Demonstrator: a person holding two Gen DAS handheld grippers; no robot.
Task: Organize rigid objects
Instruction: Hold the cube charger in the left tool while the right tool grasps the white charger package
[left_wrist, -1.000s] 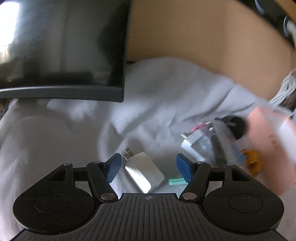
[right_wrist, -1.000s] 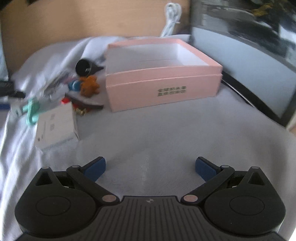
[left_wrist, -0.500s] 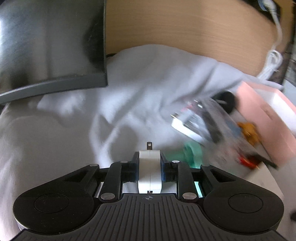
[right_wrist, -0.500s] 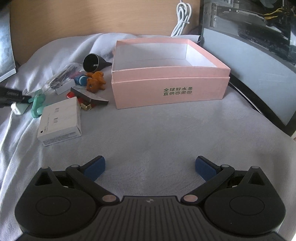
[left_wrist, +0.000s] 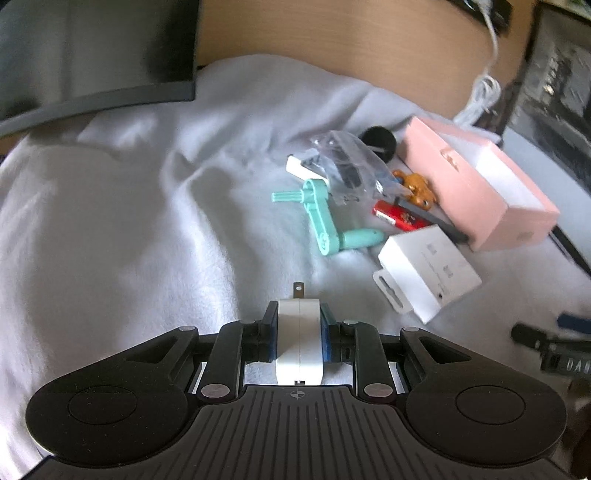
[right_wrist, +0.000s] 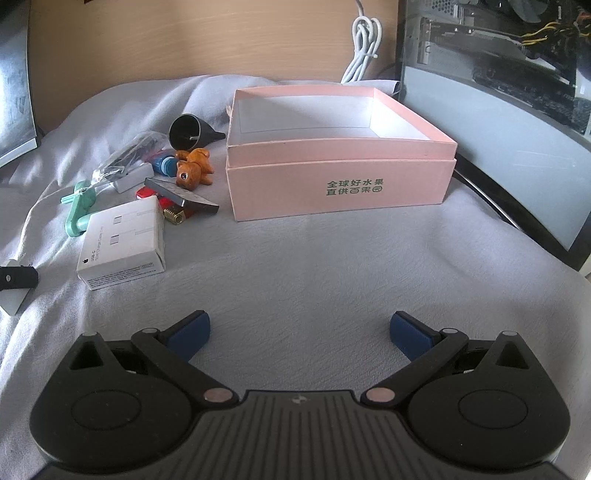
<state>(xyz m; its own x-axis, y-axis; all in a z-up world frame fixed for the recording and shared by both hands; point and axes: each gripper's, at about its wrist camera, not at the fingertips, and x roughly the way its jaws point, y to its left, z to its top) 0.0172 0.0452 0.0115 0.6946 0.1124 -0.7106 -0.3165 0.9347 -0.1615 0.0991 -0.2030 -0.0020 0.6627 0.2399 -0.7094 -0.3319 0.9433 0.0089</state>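
Two hand-held grippers: left (left_wrist: 299, 332) clamps white charger (left_wrist: 298, 341), right (right_wrist: 300, 328) gapes empty.

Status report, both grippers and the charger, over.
Left gripper shut on white charger. Right gripper open, empty. Pink box open, inside looks empty; path looks clear.

Plastic bag (left_wrist: 351, 162) contents unclear — funnel (left_wrist: 380, 138) partly hidden behind it

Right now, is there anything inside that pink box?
The pink box looks empty: its white inner walls and the far part of its floor show bare. The near front wall hides the closest strip of the floor, so something small and flat there could not be seen.
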